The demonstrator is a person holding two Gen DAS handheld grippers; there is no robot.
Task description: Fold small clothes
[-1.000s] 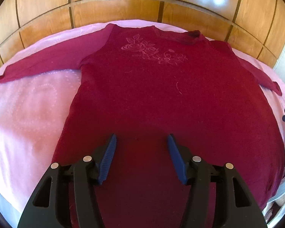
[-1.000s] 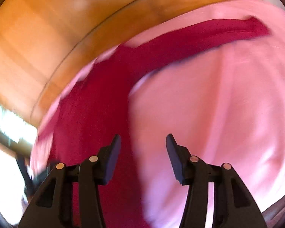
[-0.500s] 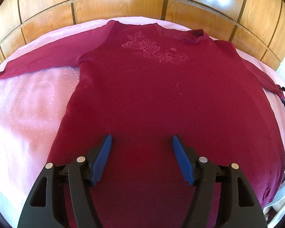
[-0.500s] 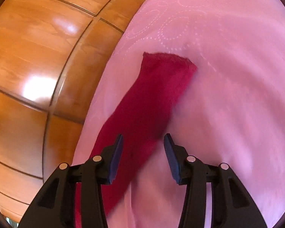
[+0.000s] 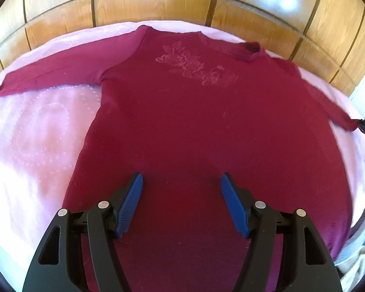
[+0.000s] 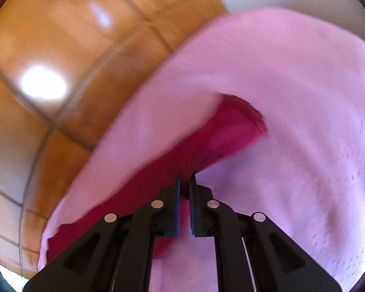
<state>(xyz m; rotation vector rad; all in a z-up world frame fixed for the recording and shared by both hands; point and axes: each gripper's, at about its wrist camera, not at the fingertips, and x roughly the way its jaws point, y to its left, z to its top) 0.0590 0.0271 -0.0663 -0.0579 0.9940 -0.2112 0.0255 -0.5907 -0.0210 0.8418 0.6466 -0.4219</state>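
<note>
Right hand-held gripper (image 6: 185, 182) clenched on sweater (image 5: 206, 133) sleeve (image 6: 219, 136); left hand-held gripper (image 5: 181, 182) released above hem.

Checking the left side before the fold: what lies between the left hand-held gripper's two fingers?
Only the flat lower body of the maroon top. The left hand-held gripper hangs open above it, as the left wrist view shows; nothing else sits between its fingers.

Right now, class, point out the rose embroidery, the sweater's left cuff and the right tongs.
rose embroidery (image 5: 194, 65): left wrist view, on its central flower.
left cuff (image 5: 2, 90): left wrist view, on the sleeve's end.
right tongs (image 6: 185, 182): right wrist view, between the closed tips.
</note>
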